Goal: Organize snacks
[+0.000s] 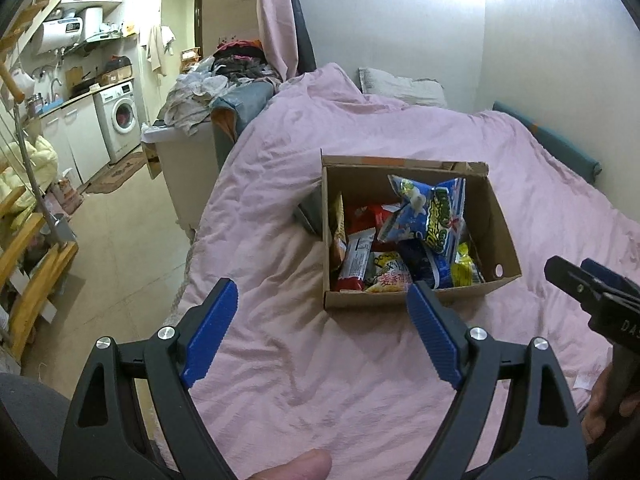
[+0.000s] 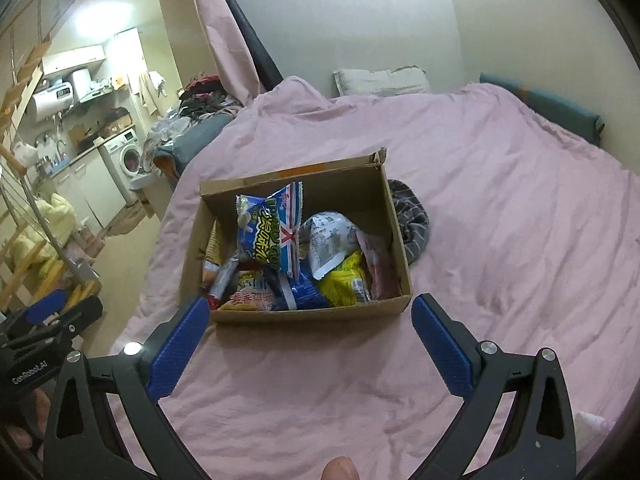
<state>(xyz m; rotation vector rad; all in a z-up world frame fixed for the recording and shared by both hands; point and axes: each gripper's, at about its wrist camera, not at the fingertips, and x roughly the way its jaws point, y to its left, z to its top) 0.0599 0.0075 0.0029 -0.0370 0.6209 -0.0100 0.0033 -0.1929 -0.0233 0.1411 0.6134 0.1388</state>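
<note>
since the cardboard box already holds the snacks in a loose heap on the pink bedcover, the step in hand looks like reaching in to sort or straighten them, and the tall blue chip bag standing up at about 11 o'clock inside the box is probably the one to deal with first. it leans over the rest, so i would pinch it by its crimped top edge, not its puffy middle, which would likely slip or crush. the yellow packet and the white wrapper lie toward 4 o'clock in the box, touching each other; a red bar lies by the left wall.

the right gripper hangs just short of the box's near wall with its fingers wide apart and nothing between them. the left gripper is likewise spread and empty, its right finger overlapping the near corner of the box in the left wrist view.

the lower packets are buried, so their number and kind cannot be told. most print on the wrappers is too small to read. a striped grey cloth pokes out behind the box's right wall, mostly hidden. a dark flat thing beside the left wall is cut off by the box.
</note>
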